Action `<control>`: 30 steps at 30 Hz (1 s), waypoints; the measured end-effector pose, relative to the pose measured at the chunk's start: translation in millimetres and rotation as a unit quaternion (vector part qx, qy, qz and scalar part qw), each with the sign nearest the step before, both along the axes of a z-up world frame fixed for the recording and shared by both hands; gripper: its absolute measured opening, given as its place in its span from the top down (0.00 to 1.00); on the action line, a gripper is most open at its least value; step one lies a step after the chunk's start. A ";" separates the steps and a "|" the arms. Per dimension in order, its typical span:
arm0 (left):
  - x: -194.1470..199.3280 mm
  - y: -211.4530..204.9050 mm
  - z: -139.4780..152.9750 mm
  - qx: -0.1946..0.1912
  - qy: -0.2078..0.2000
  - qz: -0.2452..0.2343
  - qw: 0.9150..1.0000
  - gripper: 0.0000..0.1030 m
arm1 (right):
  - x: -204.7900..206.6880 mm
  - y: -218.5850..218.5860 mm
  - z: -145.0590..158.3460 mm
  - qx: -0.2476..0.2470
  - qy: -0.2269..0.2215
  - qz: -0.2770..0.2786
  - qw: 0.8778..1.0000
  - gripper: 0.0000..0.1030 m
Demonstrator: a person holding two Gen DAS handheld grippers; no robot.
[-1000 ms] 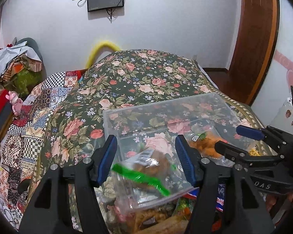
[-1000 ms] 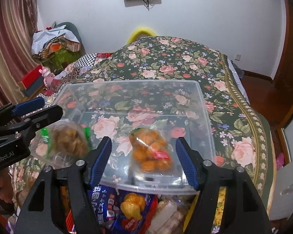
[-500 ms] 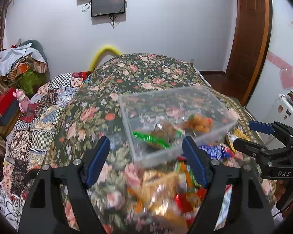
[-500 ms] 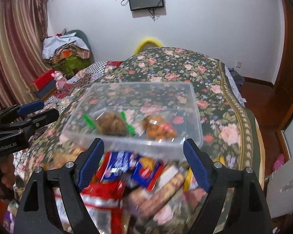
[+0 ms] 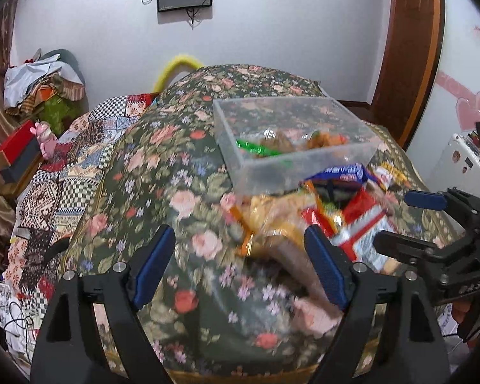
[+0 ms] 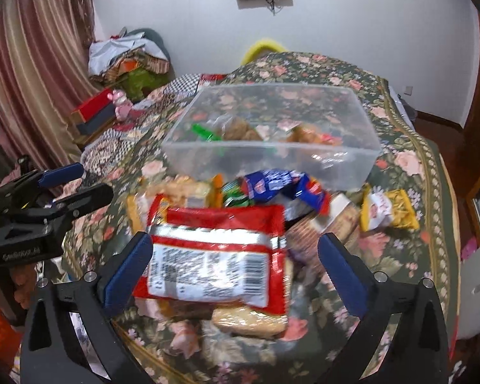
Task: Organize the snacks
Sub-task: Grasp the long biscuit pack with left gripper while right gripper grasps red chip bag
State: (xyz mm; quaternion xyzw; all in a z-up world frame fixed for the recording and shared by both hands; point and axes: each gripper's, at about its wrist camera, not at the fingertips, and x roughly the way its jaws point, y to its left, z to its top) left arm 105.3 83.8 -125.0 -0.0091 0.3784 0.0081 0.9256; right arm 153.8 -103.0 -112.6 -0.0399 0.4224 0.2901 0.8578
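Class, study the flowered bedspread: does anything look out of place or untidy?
Yes. Only two bagged snacks lie in the clear plastic box; the remaining packets, including a red packet, sit heaped loosely before it, and a yellow packet lies apart.

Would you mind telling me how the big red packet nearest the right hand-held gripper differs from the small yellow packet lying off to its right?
The red packet is much larger than the yellow packet. The red packet rests on top of the snack pile; the yellow packet lies alone on the floral bedspread. The red packet shows a white printed panel with a barcode; the yellow packet shows a white and red label. Both are sealed and lie outside the clear plastic bin.
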 end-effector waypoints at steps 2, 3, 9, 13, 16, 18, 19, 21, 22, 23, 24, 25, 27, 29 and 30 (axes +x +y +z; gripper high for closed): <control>-6.2 2.1 -5.2 0.002 0.003 0.000 1.000 0.19 | 0.0 9.7 -6.3 -0.009 0.012 0.008 1.000 0.00; -8.3 3.3 -7.5 0.002 0.005 0.001 1.000 0.19 | 0.3 13.5 -8.5 -0.012 0.016 0.011 1.000 0.00; -14.0 6.3 -23.5 -0.008 0.022 0.000 1.000 0.19 | 5.5 28.1 -24.7 -0.046 0.027 0.005 0.999 0.00; -12.2 2.6 -31.1 -0.023 0.031 -0.007 0.999 0.19 | 11.7 23.3 -26.2 -0.040 0.034 0.007 0.999 0.00; -10.8 -5.2 -33.1 -0.027 0.031 -0.015 0.999 0.19 | 12.1 19.1 -26.6 -0.041 0.034 0.007 0.999 0.00; -9.7 -10.0 -33.6 -0.032 0.031 -0.022 0.999 0.19 | 9.9 16.5 -26.6 -0.049 0.028 0.002 0.998 0.00; -8.8 -11.9 -33.8 -0.034 0.032 -0.025 0.999 0.19 | 9.7 13.9 -27.8 -0.050 0.030 0.002 0.998 0.00; -5.6 -16.9 -34.9 -0.037 0.035 -0.032 0.998 0.19 | 8.9 6.6 -30.5 -0.045 0.035 -0.002 0.998 0.00; -3.8 -18.8 -36.1 -0.039 0.037 -0.034 0.998 0.19 | 9.0 2.5 -31.7 -0.040 0.039 -0.003 0.998 0.00; -0.6 -21.7 -38.6 -0.044 0.043 -0.037 0.997 0.19 | 9.9 -2.8 -33.9 -0.035 0.046 -0.008 0.998 0.00; 2.0 -23.5 -40.8 -0.048 0.048 -0.038 0.997 0.19 | 11.7 -6.5 -36.0 -0.032 0.054 -0.013 0.998 0.00; 4.8 -25.5 -43.2 -0.053 0.052 -0.039 0.996 0.19 | 14.0 -12.6 -40.1 -0.023 0.065 -0.019 0.997 0.00; 9.0 -28.5 -46.3 -0.062 0.055 -0.042 0.996 0.19 | 17.2 -19.4 -44.9 -0.007 0.084 -0.024 0.996 0.00; 12.7 -32.3 -48.0 -0.068 0.055 -0.044 0.995 0.19 | 16.7 -24.7 -46.1 0.014 0.087 -0.024 0.996 0.00; 14.3 -33.8 -48.2 -0.071 0.055 -0.044 0.995 0.19 | 16.2 -24.4 -45.7 0.014 0.085 -0.022 0.996 0.00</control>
